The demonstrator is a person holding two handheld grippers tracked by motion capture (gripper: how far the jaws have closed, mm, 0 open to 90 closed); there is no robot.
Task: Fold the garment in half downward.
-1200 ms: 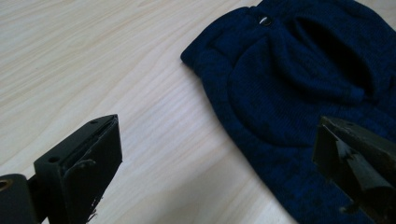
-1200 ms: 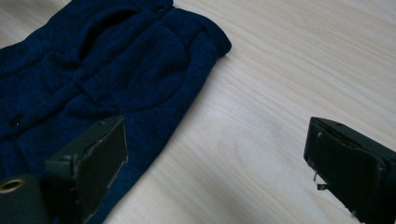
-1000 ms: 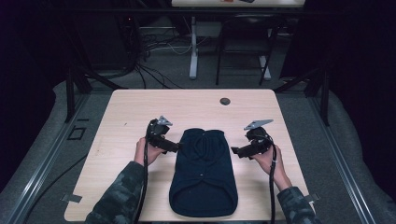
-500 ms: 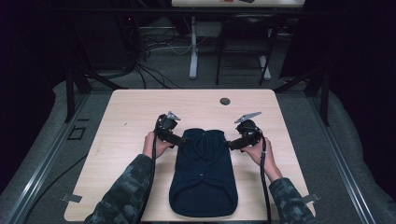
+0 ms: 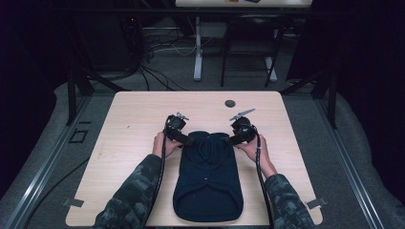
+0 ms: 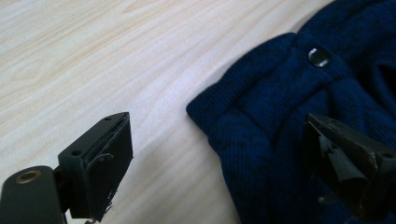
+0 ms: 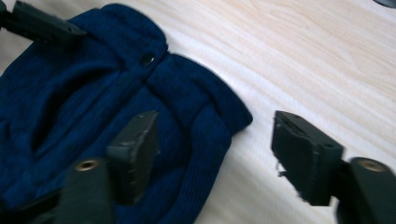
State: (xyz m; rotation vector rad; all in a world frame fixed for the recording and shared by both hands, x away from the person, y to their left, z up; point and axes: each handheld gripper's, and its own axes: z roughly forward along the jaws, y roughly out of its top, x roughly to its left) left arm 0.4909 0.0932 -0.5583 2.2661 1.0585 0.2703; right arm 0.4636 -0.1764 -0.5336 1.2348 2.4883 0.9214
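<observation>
Navy ribbed knit: the folded garment (image 5: 207, 179) is laid flat on the pale wooden bench (image 5: 129, 124), near the person's edge. The left gripper (image 6: 224, 154) and right gripper (image 7: 215, 154) are each held wide open, gripping nothing, one jaw over cloth and one over wood, straddling the two far corners, presumably for a symmetrical pinch.
</observation>
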